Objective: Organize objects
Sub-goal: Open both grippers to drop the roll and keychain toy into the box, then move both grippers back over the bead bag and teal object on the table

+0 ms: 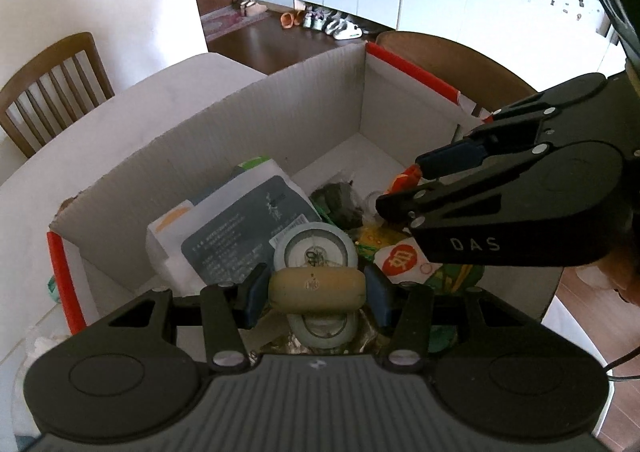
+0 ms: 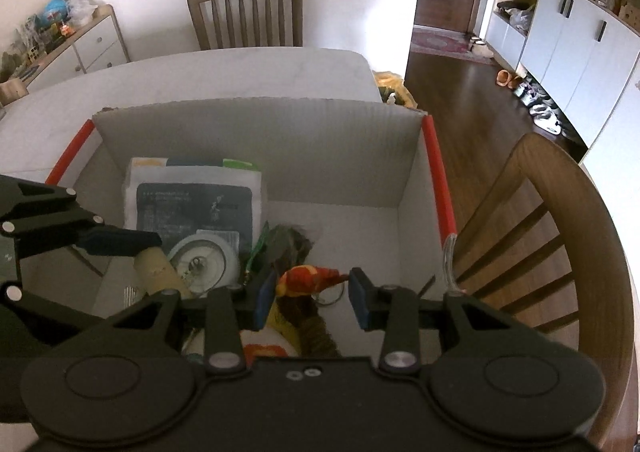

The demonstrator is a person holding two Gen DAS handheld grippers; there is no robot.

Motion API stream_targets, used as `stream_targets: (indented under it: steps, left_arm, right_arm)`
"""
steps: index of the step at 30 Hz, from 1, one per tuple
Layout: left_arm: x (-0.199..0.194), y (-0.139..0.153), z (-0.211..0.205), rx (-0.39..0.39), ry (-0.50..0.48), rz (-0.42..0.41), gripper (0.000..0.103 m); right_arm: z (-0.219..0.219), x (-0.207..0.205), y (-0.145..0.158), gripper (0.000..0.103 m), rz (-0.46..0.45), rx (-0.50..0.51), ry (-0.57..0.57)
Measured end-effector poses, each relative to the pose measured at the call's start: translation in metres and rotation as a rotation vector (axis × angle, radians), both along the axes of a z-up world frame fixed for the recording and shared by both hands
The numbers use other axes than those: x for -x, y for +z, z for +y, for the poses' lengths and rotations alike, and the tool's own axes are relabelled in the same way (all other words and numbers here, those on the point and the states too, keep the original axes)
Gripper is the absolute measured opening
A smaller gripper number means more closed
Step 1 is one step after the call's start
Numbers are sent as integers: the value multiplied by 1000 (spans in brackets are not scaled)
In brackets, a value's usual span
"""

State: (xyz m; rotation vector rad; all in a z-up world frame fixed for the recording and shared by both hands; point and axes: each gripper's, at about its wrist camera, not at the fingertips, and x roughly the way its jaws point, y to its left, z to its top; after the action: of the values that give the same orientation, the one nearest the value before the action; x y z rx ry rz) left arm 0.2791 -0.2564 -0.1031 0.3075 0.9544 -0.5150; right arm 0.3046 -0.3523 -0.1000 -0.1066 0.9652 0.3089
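A white cardboard box (image 1: 280, 123) with red edges stands on the pale table (image 1: 132, 107). My left gripper (image 1: 316, 290) is shut on a tan sausage-shaped roll (image 1: 316, 286), held crosswise over the box's near end. From the right, my right gripper (image 1: 404, 185) reaches into the box, shut on a small red, orange and yellow plush toy (image 1: 402, 179). In the right wrist view the plush toy (image 2: 308, 276) sits between the blue pads of the right gripper (image 2: 312, 292), its brown body hanging below. The left gripper's fingers (image 2: 120, 242) and the roll (image 2: 156, 268) show at left.
Inside the box lie a grey packet (image 1: 240, 228), a round grey disc (image 1: 316, 248), green and yellow packets (image 1: 452, 280) and a dark bundle (image 2: 288, 244); its far right floor (image 2: 352, 228) is bare. Wooden chairs (image 2: 532, 236) (image 1: 52, 87) stand by the table.
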Motion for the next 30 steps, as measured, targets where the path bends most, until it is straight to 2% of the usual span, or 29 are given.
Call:
stream_targets:
  steps: [7, 10, 16, 30]
  left_arm:
    - [1, 0, 1, 5, 2, 2, 51]
    - [2, 0, 2, 10, 10, 4, 51]
    - [9, 6, 7, 22, 18, -10, 54]
    - [33, 34, 29, 91, 70, -65, 54]
  right_arm:
    - [2, 3, 1, 42, 6, -4, 10]
    - [1, 7, 4, 48, -1, -12, 14]
    - [-2, 15, 11, 48, -13, -23, 15]
    - [-3, 41, 40, 48, -55, -67, 37]
